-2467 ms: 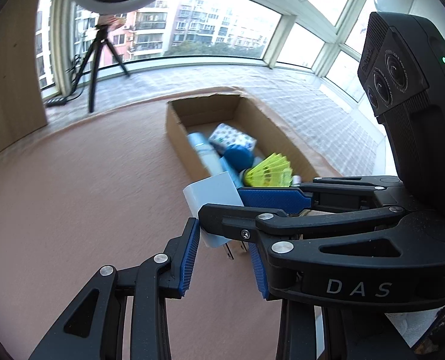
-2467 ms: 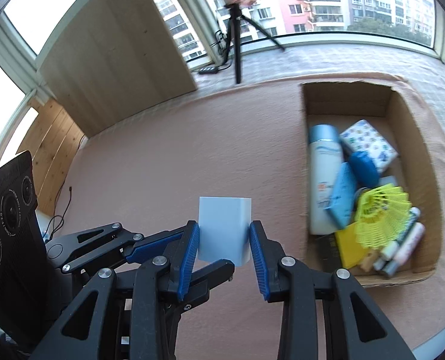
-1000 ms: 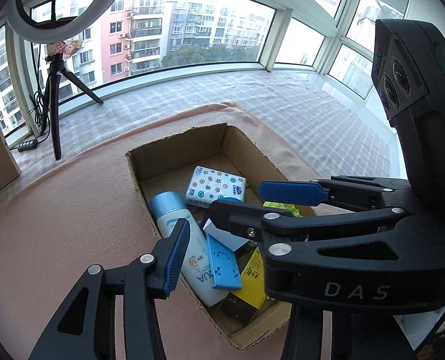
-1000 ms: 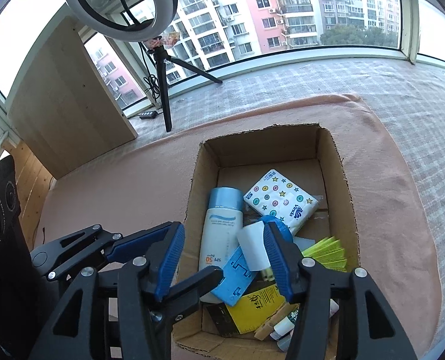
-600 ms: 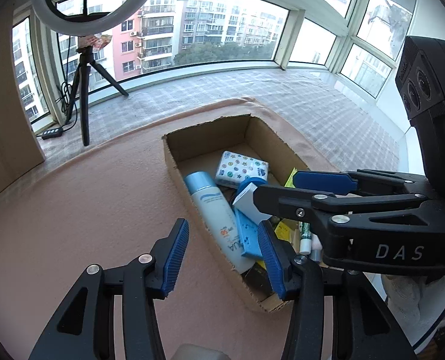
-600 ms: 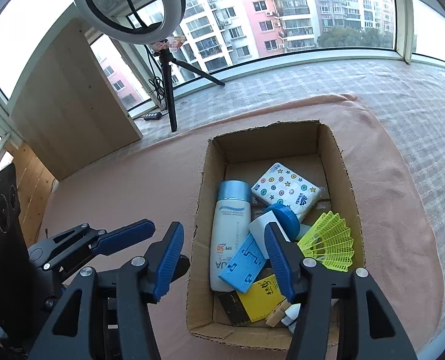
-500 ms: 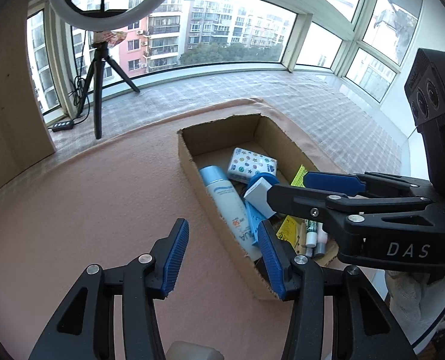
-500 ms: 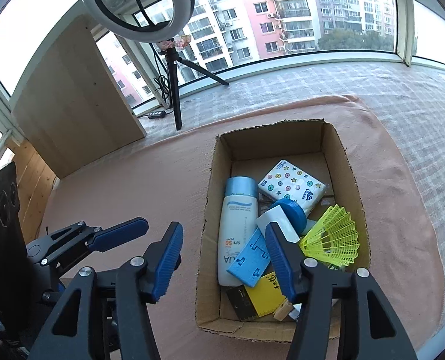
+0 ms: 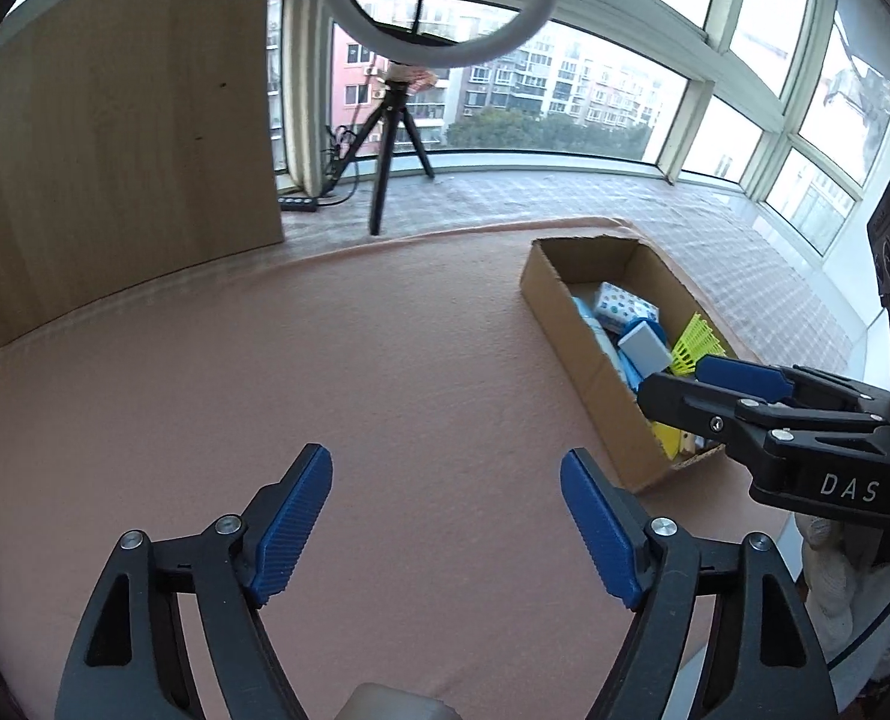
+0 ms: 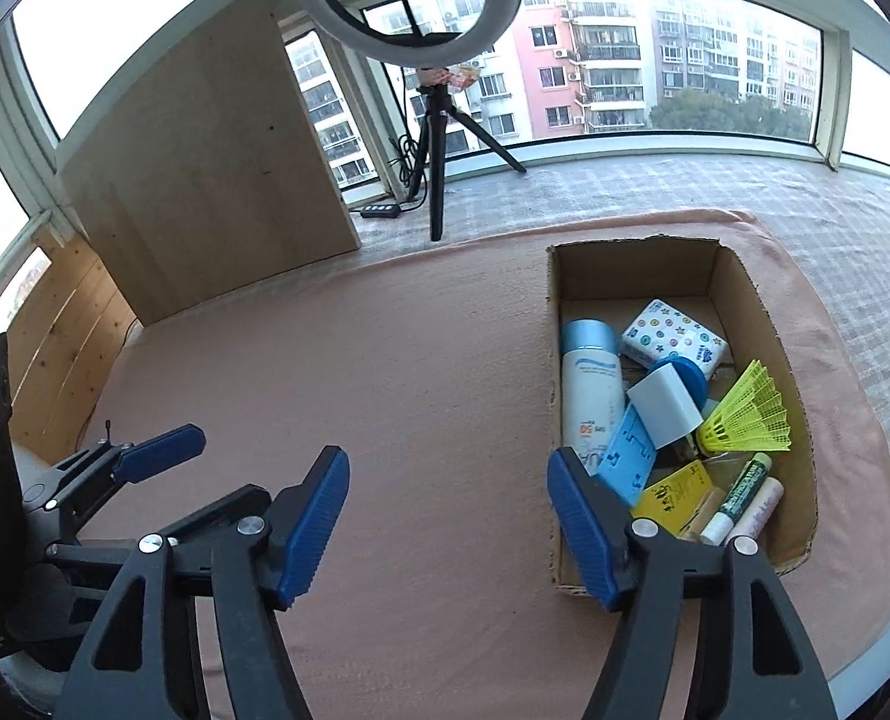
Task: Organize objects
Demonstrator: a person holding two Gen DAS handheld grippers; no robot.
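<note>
Where right wrist shows lip balm (image 10: pixel 742 492), left wrist hides it.

The left tool (image 10: pixel 156 456) hides behind the right tool (image 10: pixel 448 516).

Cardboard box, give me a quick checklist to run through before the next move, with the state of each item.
1. Left gripper empty, fingers apart, having just been opening: ok.
2. Right gripper empty, fingers apart, having just been opening: ok.
3. White block inside the cardboard box, resting on the other items: ok.
4. Both grippers clear of the box: ok.
5. Loose items left on the pink cloth: none in view, but its near edge is hidden, so cannot tell.
</note>
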